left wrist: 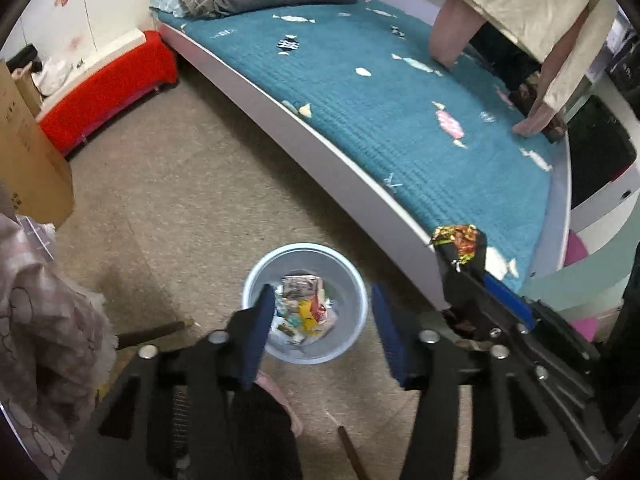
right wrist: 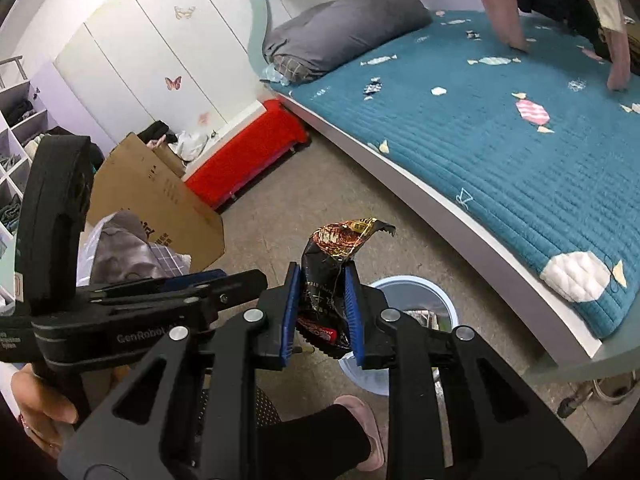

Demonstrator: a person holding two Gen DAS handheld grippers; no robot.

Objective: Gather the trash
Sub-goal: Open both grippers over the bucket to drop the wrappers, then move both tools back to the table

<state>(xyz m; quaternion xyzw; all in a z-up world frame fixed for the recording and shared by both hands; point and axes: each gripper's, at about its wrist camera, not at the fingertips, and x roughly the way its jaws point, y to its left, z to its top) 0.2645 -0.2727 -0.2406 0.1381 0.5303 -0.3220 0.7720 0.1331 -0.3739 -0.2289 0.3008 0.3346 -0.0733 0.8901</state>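
Left claw (left wrist: 322, 328): mine; jaws apart, empty, straight over the bin (left wrist: 352, 276)
Right claw (right wrist: 322, 312): clamped on the wrapper (right wrist: 332, 264); upright, bin (right wrist: 440, 300) just beyond, right

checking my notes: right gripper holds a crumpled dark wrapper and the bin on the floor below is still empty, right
Not quite. The bin already holds wrappers and other trash, as the left wrist view shows looking straight into it. The rest stands: the right gripper is clamped on the crumpled dark wrapper.
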